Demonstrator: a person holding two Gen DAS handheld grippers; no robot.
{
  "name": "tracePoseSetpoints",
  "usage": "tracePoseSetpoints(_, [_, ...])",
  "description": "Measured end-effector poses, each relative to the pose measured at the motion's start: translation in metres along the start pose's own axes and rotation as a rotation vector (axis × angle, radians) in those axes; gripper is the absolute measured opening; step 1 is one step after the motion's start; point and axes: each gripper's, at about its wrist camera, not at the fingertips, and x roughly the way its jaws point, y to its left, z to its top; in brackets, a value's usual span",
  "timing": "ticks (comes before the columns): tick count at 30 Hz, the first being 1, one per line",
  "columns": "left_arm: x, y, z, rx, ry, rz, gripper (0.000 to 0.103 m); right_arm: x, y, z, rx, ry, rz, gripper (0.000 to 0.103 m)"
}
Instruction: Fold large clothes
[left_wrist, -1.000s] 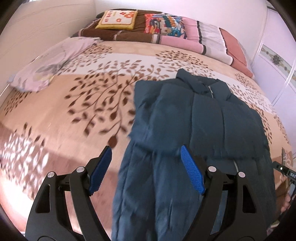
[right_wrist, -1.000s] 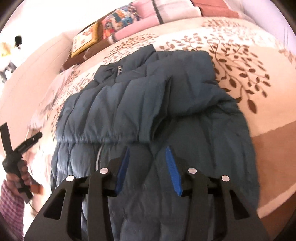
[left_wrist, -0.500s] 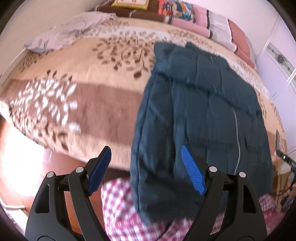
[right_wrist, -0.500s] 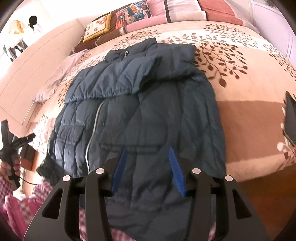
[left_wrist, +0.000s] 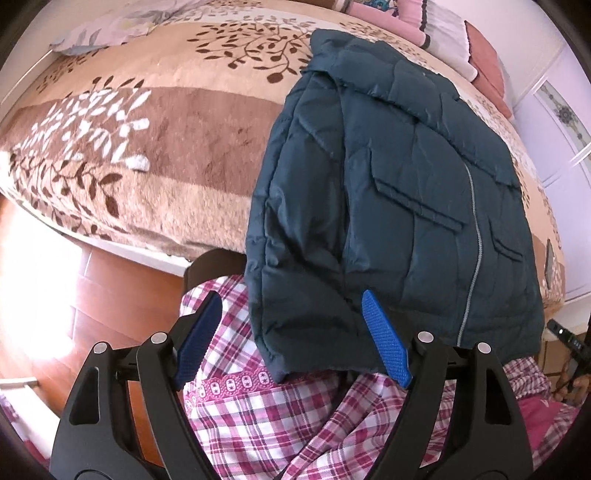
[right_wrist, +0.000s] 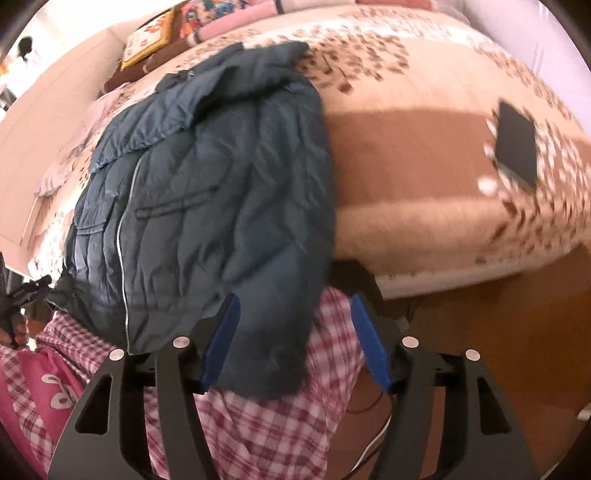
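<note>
The dark blue puffer jacket (left_wrist: 399, 192) lies on the leaf-patterned bedspread (left_wrist: 155, 147), its hem hanging over the bed's near edge above plaid-clad legs (left_wrist: 280, 417). The left gripper (left_wrist: 291, 336) stands wide open at the hem's corner, gripping nothing. The right gripper (right_wrist: 295, 339) is opening, the opposite hem corner hanging between its pads unpinched.

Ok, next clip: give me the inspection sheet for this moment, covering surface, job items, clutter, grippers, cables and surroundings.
Surface: bed with a brown and beige leaf-print blanket.
Job's things: dark blue padded jacket, sleeves folded in, hem hanging over the bed edge.
Clutter: black phone-like slab; lilac cloth; pillows at the head.
Grippers: left gripper open, jacket hem between its fingers, unpinched; right gripper opening, hem corner between its fingers.
Cables: thin cable near the floor.
Surroundings: wooden floor; person's plaid clothing.
</note>
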Motion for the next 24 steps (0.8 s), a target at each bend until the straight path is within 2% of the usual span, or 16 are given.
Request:
tracePoseSetpoints(5, [0.003, 0.006, -0.005, -0.030, 0.017, -0.010, 0.077, 0.011, -0.002, -0.012, 0.030, 0.050, 0.084, 0.063])
tracePoseSetpoints(13, [0.003, 0.012, -0.013, -0.073, 0.030, -0.049, 0.077, 0.030, 0.010, -0.015, 0.001, 0.120, 0.130, 0.063])
tracePoseSetpoints(18, [0.004, 0.010, -0.016, -0.062, 0.034, -0.061, 0.077, 0.035, 0.010, -0.014, 0.019, 0.110, 0.164, 0.063])
tracePoseSetpoints(24, [0.007, 0.023, -0.020, -0.128, 0.050, -0.106, 0.077, 0.035, 0.002, -0.013, 0.052, 0.091, 0.212, 0.059])
